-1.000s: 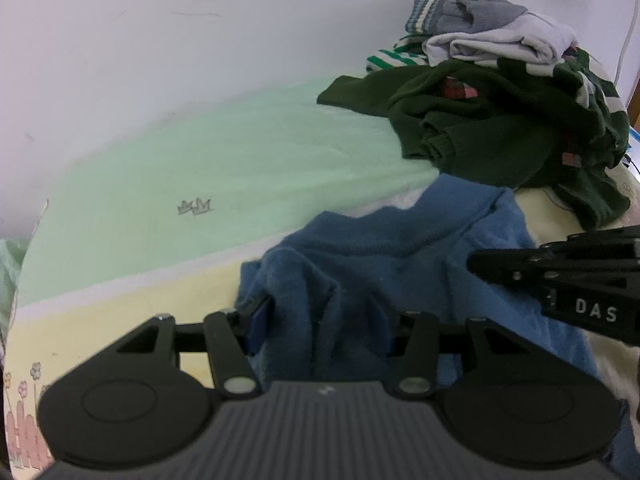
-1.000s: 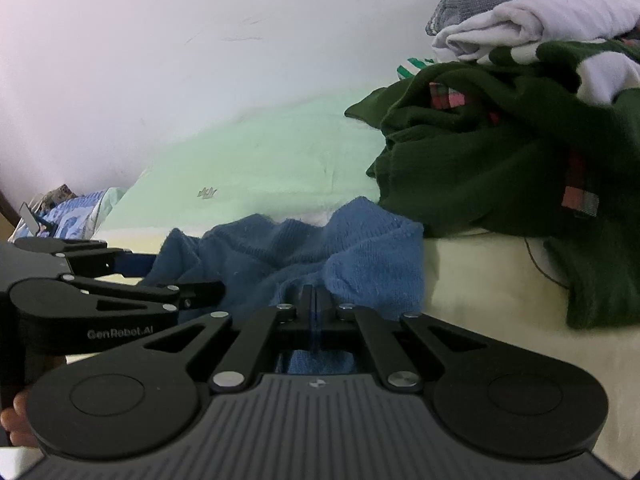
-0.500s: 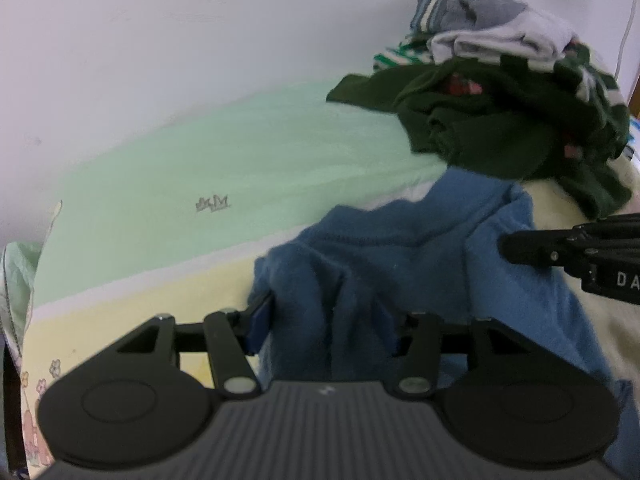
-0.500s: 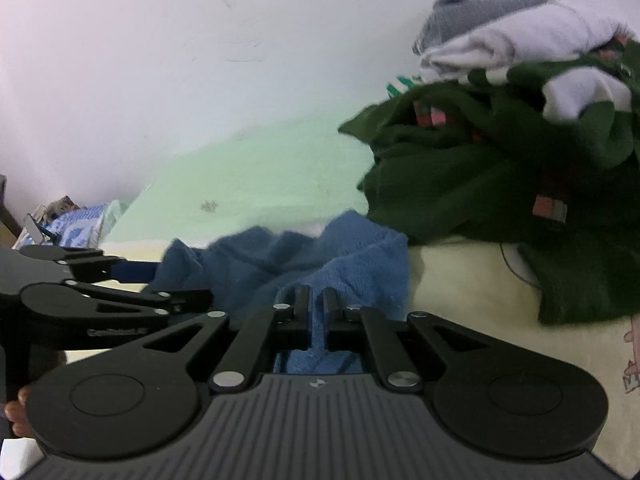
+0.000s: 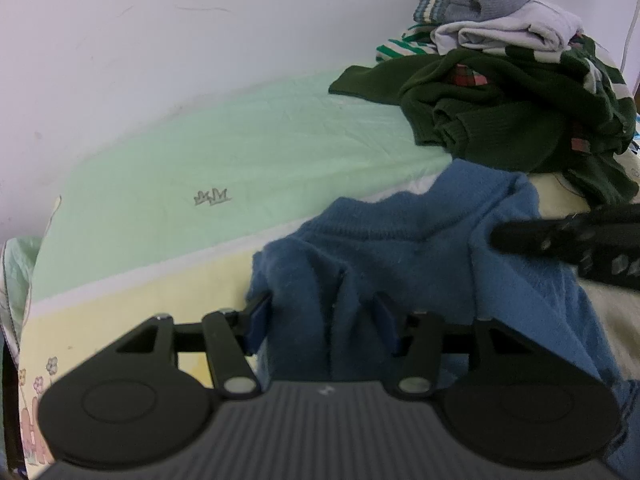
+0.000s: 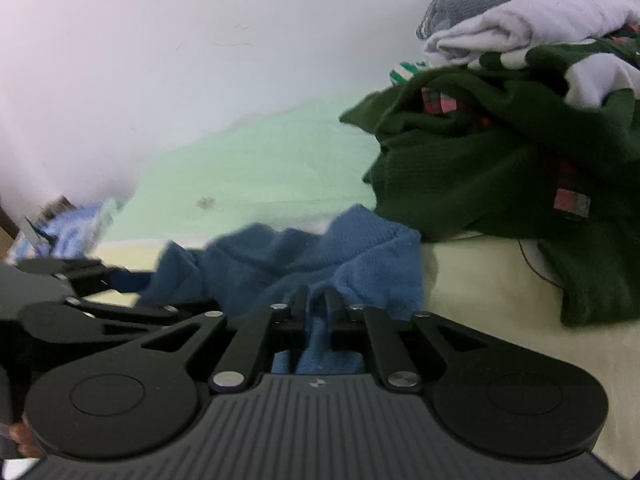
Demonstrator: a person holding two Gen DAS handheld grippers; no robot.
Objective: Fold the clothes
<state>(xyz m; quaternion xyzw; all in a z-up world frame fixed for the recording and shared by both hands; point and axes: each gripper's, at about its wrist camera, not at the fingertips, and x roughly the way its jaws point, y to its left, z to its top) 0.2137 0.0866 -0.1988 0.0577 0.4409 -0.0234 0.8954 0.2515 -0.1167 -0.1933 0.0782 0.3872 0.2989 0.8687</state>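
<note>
A blue knit sweater (image 5: 400, 248) lies crumpled on the bed, stretched between both grippers. In the left wrist view my left gripper (image 5: 322, 320) has its jaws wide and opening, with a thick bunch of the sweater loose between its blue pads. My right gripper (image 6: 316, 304) has its jaws a narrow slit apart and opening, a fold of the blue sweater (image 6: 280, 256) still pinched between the fingers. The right gripper (image 5: 560, 240) reaches in from the right edge of the left wrist view. The left gripper (image 6: 80, 276) shows at the left of the right wrist view.
A pile of clothes with a dark green sweater (image 5: 500, 120) (image 6: 480, 168) and grey and white garments on top sits at the back right. The pale green sheet (image 5: 200, 160) runs up to a white wall. Blurred blue clutter (image 6: 68, 232) lies at the far left.
The right gripper's fingers have parted from fully closed to a narrow slit. The left jaws have widened slightly around the sweater bunch. The right wrist view has shifted a little and blurred.
</note>
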